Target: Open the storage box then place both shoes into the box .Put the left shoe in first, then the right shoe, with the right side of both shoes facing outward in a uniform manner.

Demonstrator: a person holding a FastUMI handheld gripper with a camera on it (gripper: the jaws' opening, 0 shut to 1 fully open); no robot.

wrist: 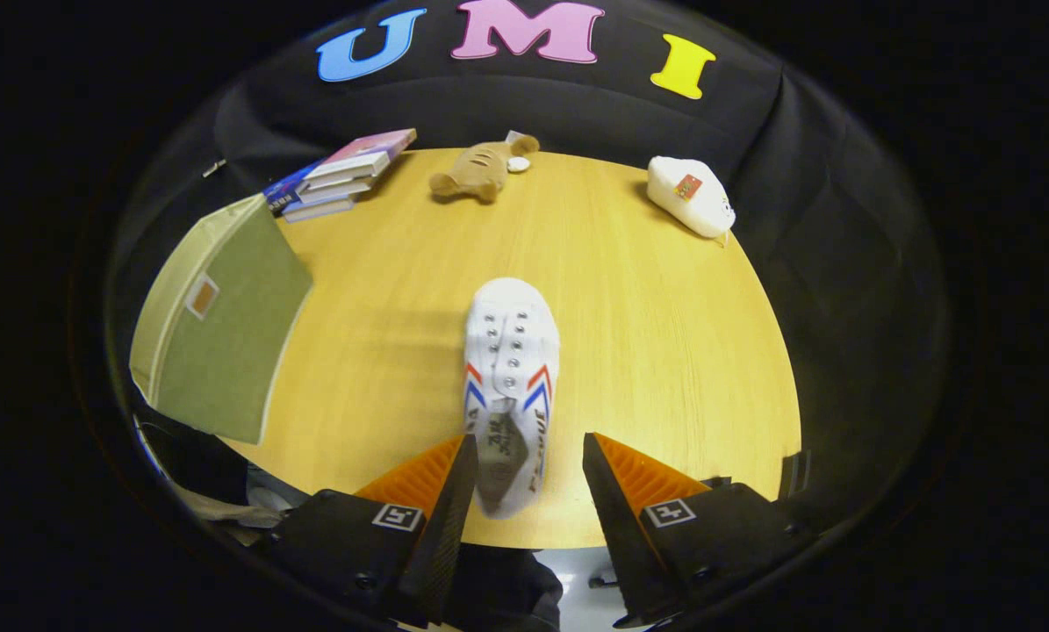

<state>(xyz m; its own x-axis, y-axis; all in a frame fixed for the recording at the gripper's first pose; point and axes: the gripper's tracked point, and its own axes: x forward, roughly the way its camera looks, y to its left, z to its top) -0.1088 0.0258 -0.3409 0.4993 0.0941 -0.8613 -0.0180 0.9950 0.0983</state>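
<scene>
I'm holding the gripper (528, 452) wide open, empty, straddling the shoe's (508, 386) heel; light, soft canvas, so gripping the collar looks best.

My one camera rides on my gripper (528, 456), looking forward along my two parted fingers (449, 491). It sits above the near edge of the wooden table (664, 351), tilted down and facing the booth's far wall. Fisheye, so the whole tabletop fits. Close in: the white shoe (511, 369) lies heel-first between my fingers, toe pointing away. Far end: books (344, 175), plush toy (480, 171), white pouch (691, 195). Green storage box (221, 325) off to the left.
</scene>
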